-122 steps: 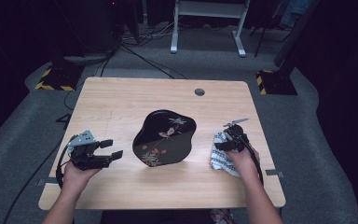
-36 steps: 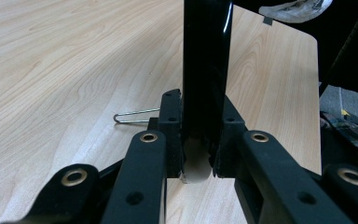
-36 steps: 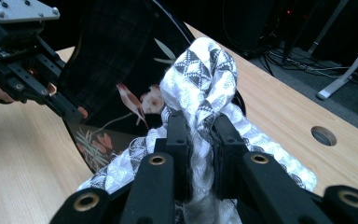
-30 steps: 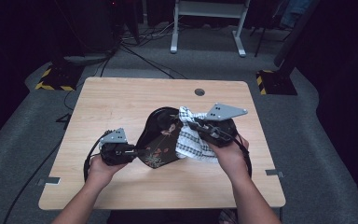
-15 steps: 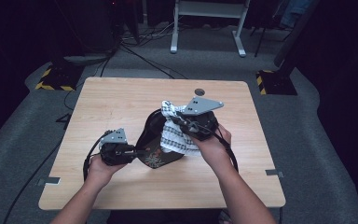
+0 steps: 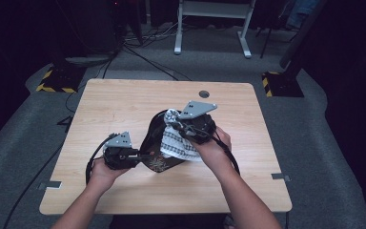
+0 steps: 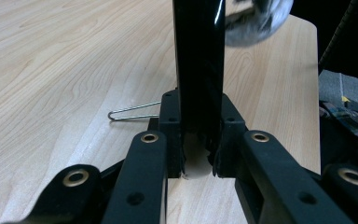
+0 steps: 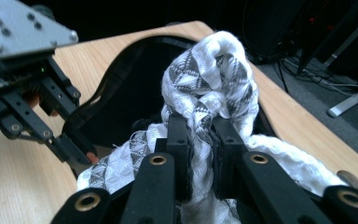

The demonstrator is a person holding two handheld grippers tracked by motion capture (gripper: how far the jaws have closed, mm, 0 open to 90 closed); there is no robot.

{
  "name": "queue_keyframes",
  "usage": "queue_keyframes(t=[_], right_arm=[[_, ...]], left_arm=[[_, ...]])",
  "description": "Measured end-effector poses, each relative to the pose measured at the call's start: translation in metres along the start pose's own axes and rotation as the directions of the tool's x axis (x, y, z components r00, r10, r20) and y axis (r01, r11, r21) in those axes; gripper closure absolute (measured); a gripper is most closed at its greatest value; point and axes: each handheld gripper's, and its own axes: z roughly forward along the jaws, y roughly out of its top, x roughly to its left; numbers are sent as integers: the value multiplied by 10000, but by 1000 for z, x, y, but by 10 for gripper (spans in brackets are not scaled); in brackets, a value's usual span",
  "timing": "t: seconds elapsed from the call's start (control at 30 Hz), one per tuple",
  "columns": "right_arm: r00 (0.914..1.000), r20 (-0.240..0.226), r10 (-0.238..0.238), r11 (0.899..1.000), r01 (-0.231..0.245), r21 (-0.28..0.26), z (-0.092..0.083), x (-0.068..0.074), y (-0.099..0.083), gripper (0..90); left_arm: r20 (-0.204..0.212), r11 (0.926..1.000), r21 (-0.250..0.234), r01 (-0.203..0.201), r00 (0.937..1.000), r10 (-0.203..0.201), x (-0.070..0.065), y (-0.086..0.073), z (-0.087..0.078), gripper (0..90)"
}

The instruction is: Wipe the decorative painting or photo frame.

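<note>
Two grippers engaged. Left gripper (image 6: 132, 157) jaws clamp the rim of the black tray (image 6: 155, 138), tilted up at table (image 6: 124, 105) centre. Right gripper (image 6: 183, 130) jaws pinch the cloth (image 6: 174, 143), which lies against the tray face.

Light wooden table (image 6: 124, 109) with a round grommet hole (image 6: 203, 94) near its far edge, grey carpet (image 6: 310, 143), white desk legs (image 6: 212, 28) beyond, yellow-black striped blocks (image 6: 52, 83) on the floor, loose cables (image 6: 138, 52).
</note>
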Motion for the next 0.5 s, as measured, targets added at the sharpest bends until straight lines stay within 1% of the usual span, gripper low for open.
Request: queue_keyframes(t=[0.1,0.2,0.3,0.33,0.4,0.5], right_arm=[[9999,-135,-15,9997,18,254,5,1,-5,808],[9997,-219,-72,9987,83,508,8,3,-9,808],[9997,-160,-204,9976,214,652,9,6,-8,807],[9994,-128,-327,9971,335,680,8,6,-7,807],[9988,-18,-494,9970,494,597,5,6,-3,806],[9987,117,-498,9983,494,317,-4,2,9,806]], left_arm=[[58,10000,-20,18,10000,-18,1,0,0,783],[32,10000,-34,15,10000,-15,1,0,0,782],[2,10000,29,-77,10000,77,0,0,1,782],[-9,10000,25,-90,10000,90,0,0,1,783],[-29,9999,55,-140,9999,140,0,0,1,782],[-66,9998,79,-172,9998,172,-1,0,1,782]])
